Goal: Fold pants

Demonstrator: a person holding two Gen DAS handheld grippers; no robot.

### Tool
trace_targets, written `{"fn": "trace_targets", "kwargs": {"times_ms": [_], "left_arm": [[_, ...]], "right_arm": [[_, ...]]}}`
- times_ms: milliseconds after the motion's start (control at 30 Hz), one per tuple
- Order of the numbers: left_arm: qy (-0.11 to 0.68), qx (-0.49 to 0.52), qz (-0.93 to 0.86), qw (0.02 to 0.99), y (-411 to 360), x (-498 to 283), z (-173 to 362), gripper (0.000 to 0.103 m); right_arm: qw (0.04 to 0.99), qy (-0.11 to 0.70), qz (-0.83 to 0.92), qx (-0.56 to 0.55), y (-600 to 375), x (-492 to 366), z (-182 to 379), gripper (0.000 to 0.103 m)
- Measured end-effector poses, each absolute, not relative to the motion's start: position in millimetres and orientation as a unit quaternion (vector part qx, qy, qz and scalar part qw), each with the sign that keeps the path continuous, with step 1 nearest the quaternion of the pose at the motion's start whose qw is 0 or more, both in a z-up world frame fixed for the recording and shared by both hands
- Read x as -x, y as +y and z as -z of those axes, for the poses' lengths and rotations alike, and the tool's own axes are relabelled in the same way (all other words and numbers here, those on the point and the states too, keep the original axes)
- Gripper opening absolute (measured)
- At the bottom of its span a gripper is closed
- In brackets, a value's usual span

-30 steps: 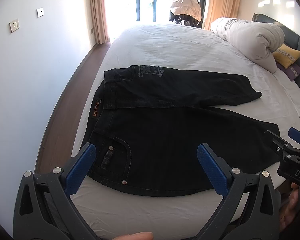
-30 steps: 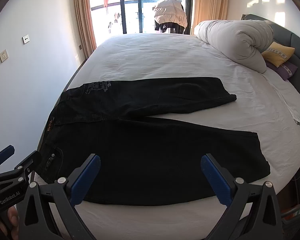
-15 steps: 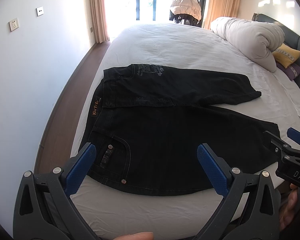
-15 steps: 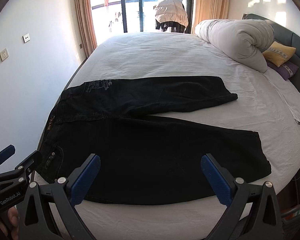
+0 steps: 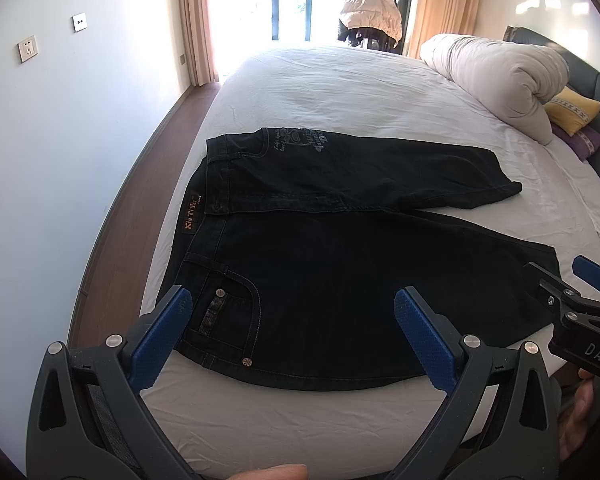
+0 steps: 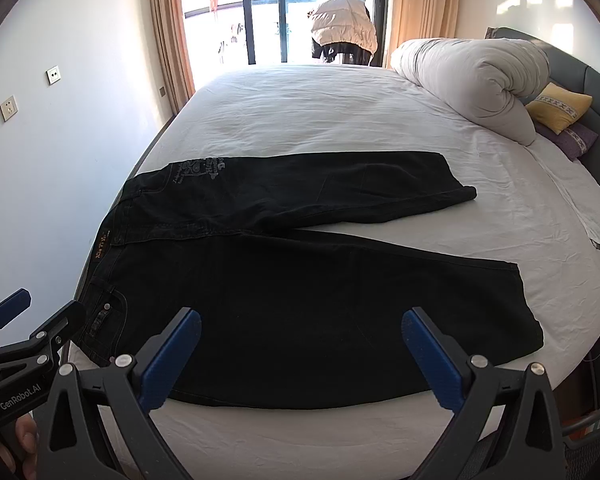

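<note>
Black jeans (image 5: 332,256) lie flat on the white bed (image 5: 340,88), waistband to the left and both legs spread to the right. In the right wrist view the same jeans (image 6: 300,288) fill the middle, the near leg ending at a hem by the bed's right edge. My left gripper (image 5: 292,336) hovers open above the near edge of the jeans by the front pocket, holding nothing. My right gripper (image 6: 300,356) is open too, over the near leg, empty. Each gripper shows at the side of the other's view.
A rolled white duvet (image 6: 472,80) and a yellow pillow (image 6: 560,108) lie at the bed's far right by the dark headboard. A folded white cloth (image 6: 588,208) rests near the right edge. A wall (image 5: 40,160) and wooden floor strip run along the left.
Both grippers have edged slightly forward toward the jeans; the jeans sit a little lower in both views. Both stay open and the jeans have not moved.
</note>
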State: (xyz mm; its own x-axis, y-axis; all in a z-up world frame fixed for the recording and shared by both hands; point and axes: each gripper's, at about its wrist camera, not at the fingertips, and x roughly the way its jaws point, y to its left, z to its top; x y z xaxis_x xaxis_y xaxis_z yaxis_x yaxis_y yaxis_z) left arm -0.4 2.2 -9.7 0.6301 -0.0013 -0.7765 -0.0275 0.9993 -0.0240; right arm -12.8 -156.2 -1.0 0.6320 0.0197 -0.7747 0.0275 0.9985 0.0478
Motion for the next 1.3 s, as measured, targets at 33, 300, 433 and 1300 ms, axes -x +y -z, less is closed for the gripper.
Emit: {"fn": "trace_targets", "kwargs": {"times_ms": [33, 300, 433, 1300], "left_arm": [[0.43, 0.017, -0.007, 0.903, 2, 0, 10, 0.103], [0.431, 0.017, -0.007, 0.902, 2, 0, 10, 0.103], [0.431, 0.017, -0.007, 0.902, 3, 0, 11, 0.103], [0.436, 0.014, -0.009, 0.9, 6, 1, 21, 0.103]], "right_arm": [[0.903, 0.429, 0.002, -0.028, -156, 13, 1, 0.103], [0.903, 0.429, 0.002, -0.027, -155, 13, 2, 0.103], [0.902, 0.43, 0.001, -0.027, -154, 15, 2, 0.103], [0.899, 0.438, -0.002, -0.026, -144, 13, 15, 0.103]]}}
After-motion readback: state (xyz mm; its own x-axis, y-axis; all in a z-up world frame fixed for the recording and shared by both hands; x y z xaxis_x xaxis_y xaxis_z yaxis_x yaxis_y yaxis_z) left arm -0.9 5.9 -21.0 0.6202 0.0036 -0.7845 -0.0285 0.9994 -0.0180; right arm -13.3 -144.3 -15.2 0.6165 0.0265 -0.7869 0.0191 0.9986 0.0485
